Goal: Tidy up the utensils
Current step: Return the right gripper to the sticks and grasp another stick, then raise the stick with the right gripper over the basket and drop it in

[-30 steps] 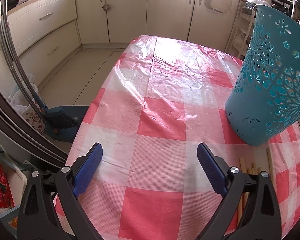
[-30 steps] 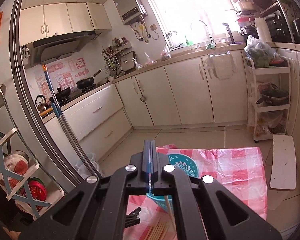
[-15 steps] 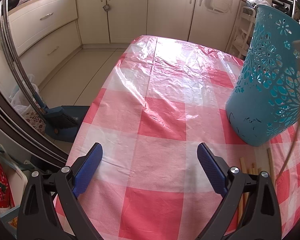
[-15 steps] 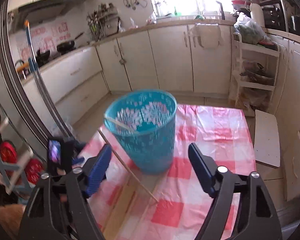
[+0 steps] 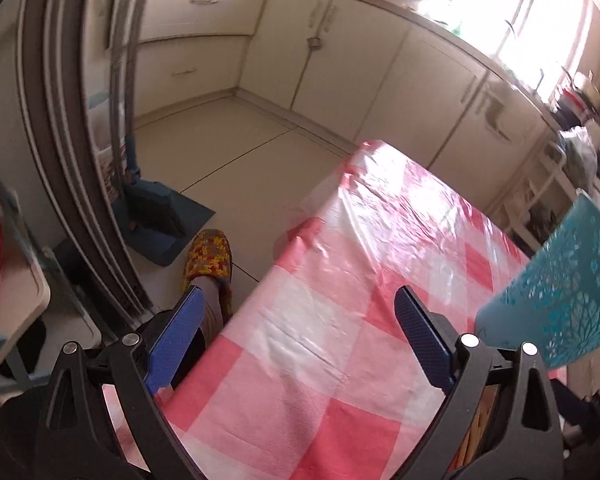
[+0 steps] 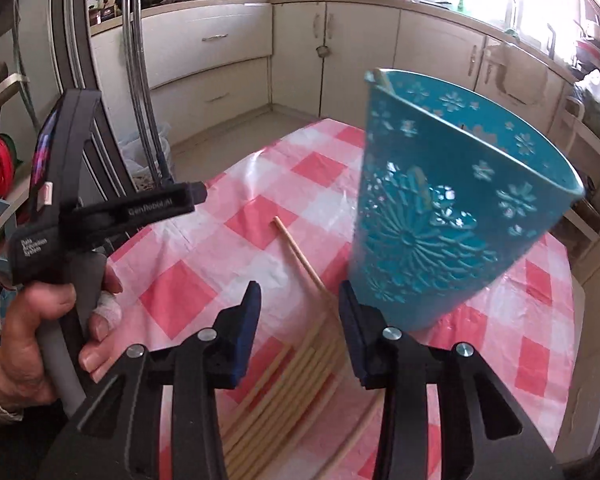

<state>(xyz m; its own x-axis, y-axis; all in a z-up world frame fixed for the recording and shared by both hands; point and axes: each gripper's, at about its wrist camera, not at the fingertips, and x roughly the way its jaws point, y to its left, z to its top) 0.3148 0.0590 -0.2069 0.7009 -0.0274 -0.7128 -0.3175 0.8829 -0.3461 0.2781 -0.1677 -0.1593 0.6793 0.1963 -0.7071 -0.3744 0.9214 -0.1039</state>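
The left gripper [image 5: 296,324] points down at a slant, its blue pads spread wide with nothing between them. From the right side it shows as a black frame with its jaw tip thrust toward the middle, held by the left hand [image 6: 40,344] wrapped round the grey grip; one finger [image 6: 108,308] wears a white bandage, and a bit of sleeve shows at the wrist. Below it, a foot in a patterned slipper [image 5: 210,258] stands on the floor. The right gripper [image 6: 298,312] also tilts downward, its jaws part open; they have just been closing, and the pads press on nothing.
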